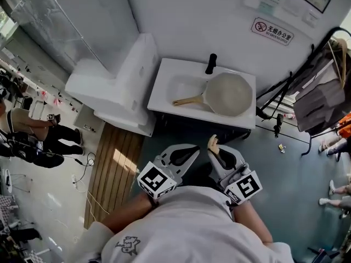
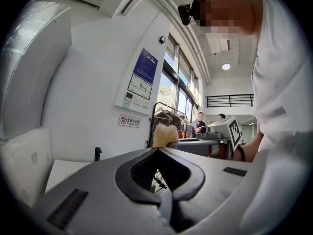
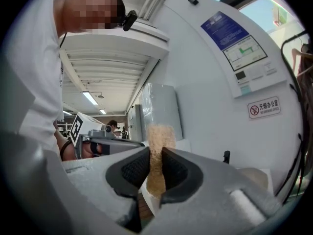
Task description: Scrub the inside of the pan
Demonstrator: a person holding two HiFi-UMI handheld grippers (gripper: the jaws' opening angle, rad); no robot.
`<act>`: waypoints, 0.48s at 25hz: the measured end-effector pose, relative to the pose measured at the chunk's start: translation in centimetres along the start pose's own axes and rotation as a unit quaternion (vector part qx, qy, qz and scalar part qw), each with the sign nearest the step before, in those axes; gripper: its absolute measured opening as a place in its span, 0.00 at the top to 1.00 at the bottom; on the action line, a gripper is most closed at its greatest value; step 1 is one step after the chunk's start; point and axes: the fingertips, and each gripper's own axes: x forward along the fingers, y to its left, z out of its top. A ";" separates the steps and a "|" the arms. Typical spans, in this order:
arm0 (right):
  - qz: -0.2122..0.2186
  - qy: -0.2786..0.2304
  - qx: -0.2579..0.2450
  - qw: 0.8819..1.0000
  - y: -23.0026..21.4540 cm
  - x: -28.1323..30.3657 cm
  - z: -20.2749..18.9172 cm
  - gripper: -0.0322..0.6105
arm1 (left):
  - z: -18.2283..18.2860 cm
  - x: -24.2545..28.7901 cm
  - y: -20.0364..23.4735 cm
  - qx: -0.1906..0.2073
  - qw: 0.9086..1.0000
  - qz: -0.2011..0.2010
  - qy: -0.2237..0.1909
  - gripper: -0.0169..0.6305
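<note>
Two grippers sit low by the person's torso: the left gripper (image 1: 192, 148), jaws pressed together on nothing, and the right gripper (image 1: 214, 146), clamped on a tan scrub pad (image 3: 157, 151). Well ahead across bluish floor (image 1: 285, 174), the pan (image 1: 227, 93) lies in the white sink (image 1: 164, 89) beside a black faucet (image 1: 210, 63). A clothes rack (image 1: 323, 86) stands to its right.

Pan (image 1: 229, 95) shows cream inside, with a pale wood handle (image 1: 189, 99). The desk (image 1: 164, 100) is white, the scrubber (image 3: 159, 133) tan. Right hand-held gripper (image 3: 155, 150): light grey, black ribbed pads (image 3: 133, 168), black-and-white square markers (image 1: 248, 186). The floor (image 1: 296, 169) is dull blue-grey.
</note>
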 end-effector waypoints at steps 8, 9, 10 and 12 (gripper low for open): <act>-0.002 -0.002 0.023 1.000 -11.4 -0.6 0.2 0.87 | -0.6 9.6 3.0 -0.002 1.000 0.012 0.027 0.97; -0.003 -0.002 0.026 1.000 -12.6 -0.9 0.3 0.87 | -0.7 10.6 3.2 -0.003 0.999 0.014 0.031 0.97; -0.004 -0.002 0.029 1.000 -13.7 -1.3 0.2 0.87 | -0.9 11.5 3.4 -0.001 0.999 0.016 0.035 0.97; -0.007 -0.003 0.038 0.999 -15.7 -1.9 0.1 0.87 | -1.3 13.2 3.8 0.024 0.998 0.019 0.048 0.97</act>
